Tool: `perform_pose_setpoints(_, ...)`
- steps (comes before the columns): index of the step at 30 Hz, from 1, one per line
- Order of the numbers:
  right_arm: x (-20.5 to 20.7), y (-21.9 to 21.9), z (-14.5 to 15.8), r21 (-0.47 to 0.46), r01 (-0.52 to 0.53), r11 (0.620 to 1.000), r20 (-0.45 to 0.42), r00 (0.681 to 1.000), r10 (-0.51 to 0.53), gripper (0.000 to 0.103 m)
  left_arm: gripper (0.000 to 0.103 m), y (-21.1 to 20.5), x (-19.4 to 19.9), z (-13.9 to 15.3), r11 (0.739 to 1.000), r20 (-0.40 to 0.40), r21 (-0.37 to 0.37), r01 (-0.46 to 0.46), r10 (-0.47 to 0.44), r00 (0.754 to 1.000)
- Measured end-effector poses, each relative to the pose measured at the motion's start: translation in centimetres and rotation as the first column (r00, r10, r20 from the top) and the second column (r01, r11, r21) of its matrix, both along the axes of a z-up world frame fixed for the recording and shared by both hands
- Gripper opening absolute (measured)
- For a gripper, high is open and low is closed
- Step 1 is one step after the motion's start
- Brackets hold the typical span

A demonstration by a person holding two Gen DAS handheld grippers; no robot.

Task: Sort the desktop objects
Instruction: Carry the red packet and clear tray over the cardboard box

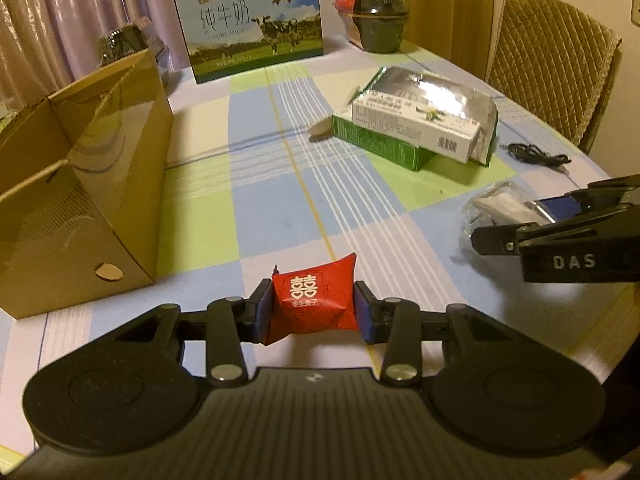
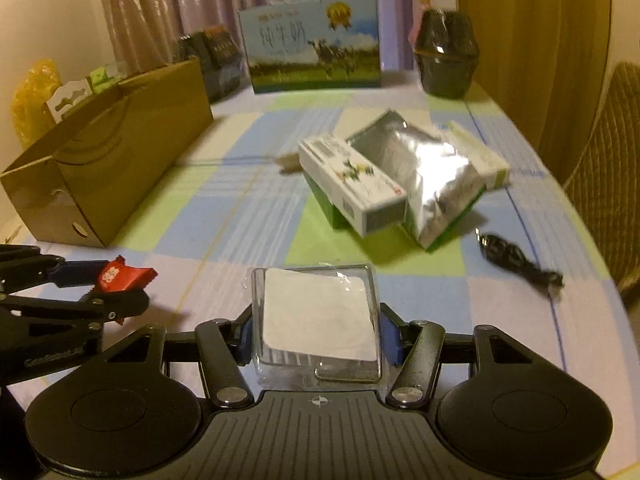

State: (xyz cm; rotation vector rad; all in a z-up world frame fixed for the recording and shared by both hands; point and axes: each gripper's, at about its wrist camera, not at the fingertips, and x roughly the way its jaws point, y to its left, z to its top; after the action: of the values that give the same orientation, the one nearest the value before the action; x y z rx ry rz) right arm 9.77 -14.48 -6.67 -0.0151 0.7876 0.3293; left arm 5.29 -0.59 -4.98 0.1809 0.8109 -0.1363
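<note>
A small red candy packet [image 1: 316, 312] with white characters sits between the blue pads of my left gripper [image 1: 312, 285], which is shut on it just above the checked tablecloth [image 1: 280, 208]. From the right wrist view the same gripper [image 2: 132, 286] shows at the left with the red packet [image 2: 120, 276] in it. My right gripper [image 2: 318, 320] is closed on a clear plastic packet [image 2: 316, 300] holding a white card, and its pads touch both sides. In the left wrist view that gripper [image 1: 516, 220] and the clear packet [image 1: 492, 204] are at the right edge.
An open brown cardboard box [image 1: 80, 184] stands at the left. A pile of green and white boxes with a silver pouch [image 1: 420, 120] lies mid-table, and a black cable [image 1: 536, 156] beside it. A milk carton [image 1: 252, 28] and a dark pot [image 1: 380, 12] stand at the back. A padded chair [image 1: 556, 64] is at the right.
</note>
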Motion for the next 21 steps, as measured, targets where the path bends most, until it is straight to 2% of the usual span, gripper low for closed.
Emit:
perform_pose_setpoints(11,-0.2,2.1,4.2,0.032,-0.036,0.999,0.073,0.997,0.033,0.055,0.037,1.3,-0.6,3.3,0.999,0.065,-0.027,-0.024,0.026,0.998)
perform_pose_setpoints(21,1.5,8.7,9.2,0.060,-0.178,0.982,0.177,0.970,0.165,0.055,0.037,6.2,-1.0,8.1,0.994,0.157,-0.036,-0.102,0.106,0.982)
